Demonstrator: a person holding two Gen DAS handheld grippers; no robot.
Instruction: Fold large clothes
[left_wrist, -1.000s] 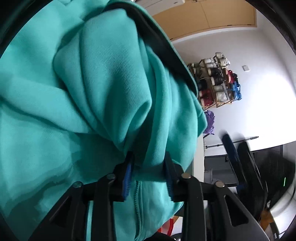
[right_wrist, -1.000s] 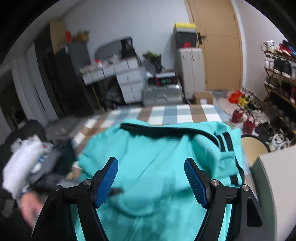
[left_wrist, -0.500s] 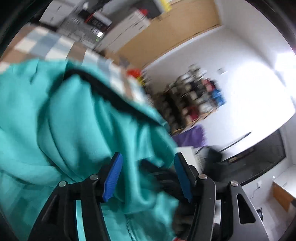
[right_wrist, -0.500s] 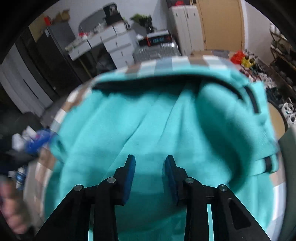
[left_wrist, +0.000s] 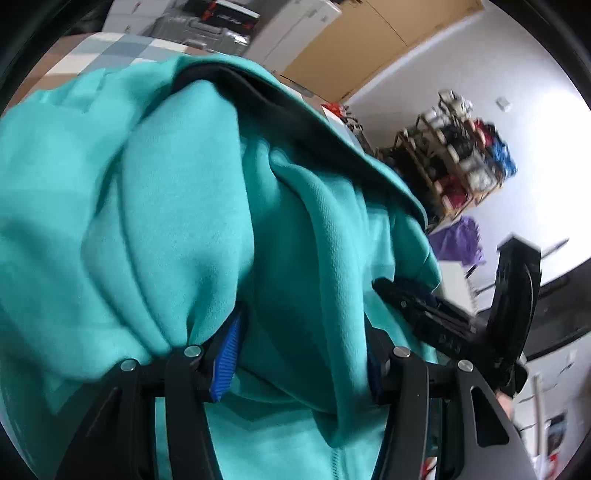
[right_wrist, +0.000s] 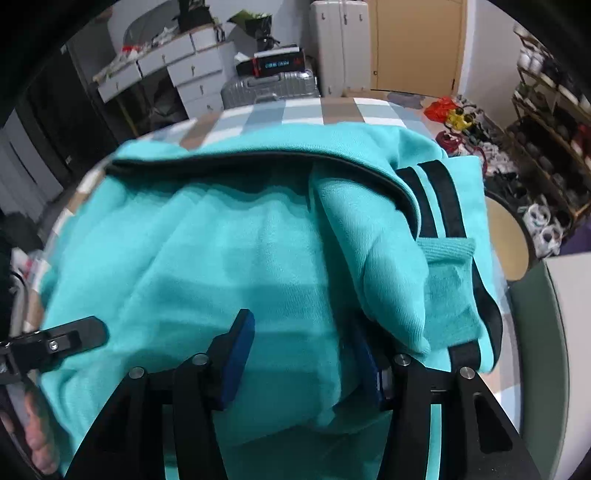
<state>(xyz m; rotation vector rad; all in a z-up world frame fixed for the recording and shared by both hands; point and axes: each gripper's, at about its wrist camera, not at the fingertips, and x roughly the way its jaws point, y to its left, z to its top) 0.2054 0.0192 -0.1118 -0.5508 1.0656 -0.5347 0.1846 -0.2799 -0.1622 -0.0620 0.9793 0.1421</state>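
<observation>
A teal hoodie (left_wrist: 155, 206) with black trim and stripes fills both views; it lies bunched on a checked tabletop (right_wrist: 295, 110). My left gripper (left_wrist: 299, 354) has a thick fold of the teal fabric between its blue pads (left_wrist: 227, 354), with the jaws held apart by the cloth. My right gripper (right_wrist: 306, 358) likewise has a bulge of the hoodie (right_wrist: 240, 240) between its pads (right_wrist: 240, 350). The right gripper's black frame shows at right in the left wrist view (left_wrist: 443, 317). The left gripper's finger shows at left in the right wrist view (right_wrist: 70, 334).
A shoe rack (left_wrist: 461, 158) stands by the white wall. A round stool (right_wrist: 506, 240) sits to the right of the table. Drawers and a suitcase (right_wrist: 269, 86) stand behind the table. A hand (right_wrist: 40, 439) shows at lower left.
The left gripper opened half a second ago and has closed again on a thicker fold. The right gripper went from wide open to closed on the hoodie and moved closer.
</observation>
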